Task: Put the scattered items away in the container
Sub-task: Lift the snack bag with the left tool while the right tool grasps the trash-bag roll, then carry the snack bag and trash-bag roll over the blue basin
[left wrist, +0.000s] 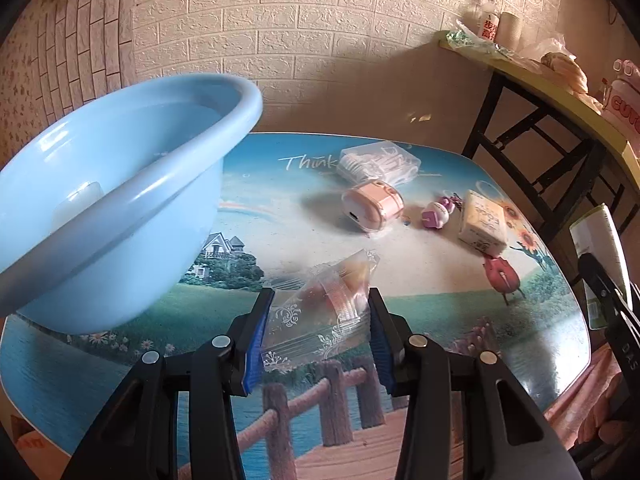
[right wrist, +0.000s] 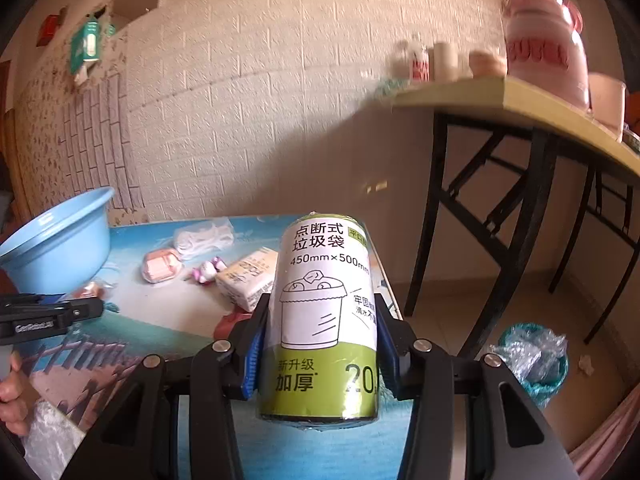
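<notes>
My left gripper (left wrist: 320,300) is shut on a clear plastic snack packet (left wrist: 320,312) and holds it above the table. The light blue basin (left wrist: 120,184) stands at the table's left, with a white item inside; it also shows in the right wrist view (right wrist: 56,240). My right gripper (right wrist: 320,320) is shut on a green and white roll of rubbish bags (right wrist: 324,320), held upright over the table's right edge. On the table lie a clear box of white items (left wrist: 380,162), a pink case (left wrist: 372,206), a small pink and white toy (left wrist: 438,214) and a tissue pack (left wrist: 484,222).
The picture-printed table (left wrist: 440,280) stands against a white brick wall. A yellow-topped folding table (right wrist: 520,100) with jars and bottles stands to the right. A bin with a plastic bag (right wrist: 532,356) sits on the floor at the right.
</notes>
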Available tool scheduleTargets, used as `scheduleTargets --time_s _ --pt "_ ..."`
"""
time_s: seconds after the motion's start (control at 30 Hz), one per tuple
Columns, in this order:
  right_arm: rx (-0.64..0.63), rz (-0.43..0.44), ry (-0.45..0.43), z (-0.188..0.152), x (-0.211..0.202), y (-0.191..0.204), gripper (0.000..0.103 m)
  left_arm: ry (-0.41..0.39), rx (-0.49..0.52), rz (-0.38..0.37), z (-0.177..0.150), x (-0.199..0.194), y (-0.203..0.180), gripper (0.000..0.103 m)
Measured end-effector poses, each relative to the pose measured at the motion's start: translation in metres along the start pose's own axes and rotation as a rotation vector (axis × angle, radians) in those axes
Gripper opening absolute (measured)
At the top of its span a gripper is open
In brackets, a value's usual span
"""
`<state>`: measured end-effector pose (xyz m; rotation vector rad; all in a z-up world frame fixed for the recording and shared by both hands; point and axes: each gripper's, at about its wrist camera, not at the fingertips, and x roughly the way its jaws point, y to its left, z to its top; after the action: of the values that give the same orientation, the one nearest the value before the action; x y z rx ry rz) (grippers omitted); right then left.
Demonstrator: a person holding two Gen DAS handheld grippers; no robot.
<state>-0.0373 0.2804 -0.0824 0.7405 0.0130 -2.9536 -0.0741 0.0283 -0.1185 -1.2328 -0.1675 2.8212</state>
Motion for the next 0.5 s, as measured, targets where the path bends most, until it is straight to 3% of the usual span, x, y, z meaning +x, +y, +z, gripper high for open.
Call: scheduleTargets --time_s 0.5 --pt "-0.096 0.041 -0.110 0.031 -0.045 0.045 0.048 -0.136 -0.012 -0.046 0.020 -0.055 0.001 0.042"
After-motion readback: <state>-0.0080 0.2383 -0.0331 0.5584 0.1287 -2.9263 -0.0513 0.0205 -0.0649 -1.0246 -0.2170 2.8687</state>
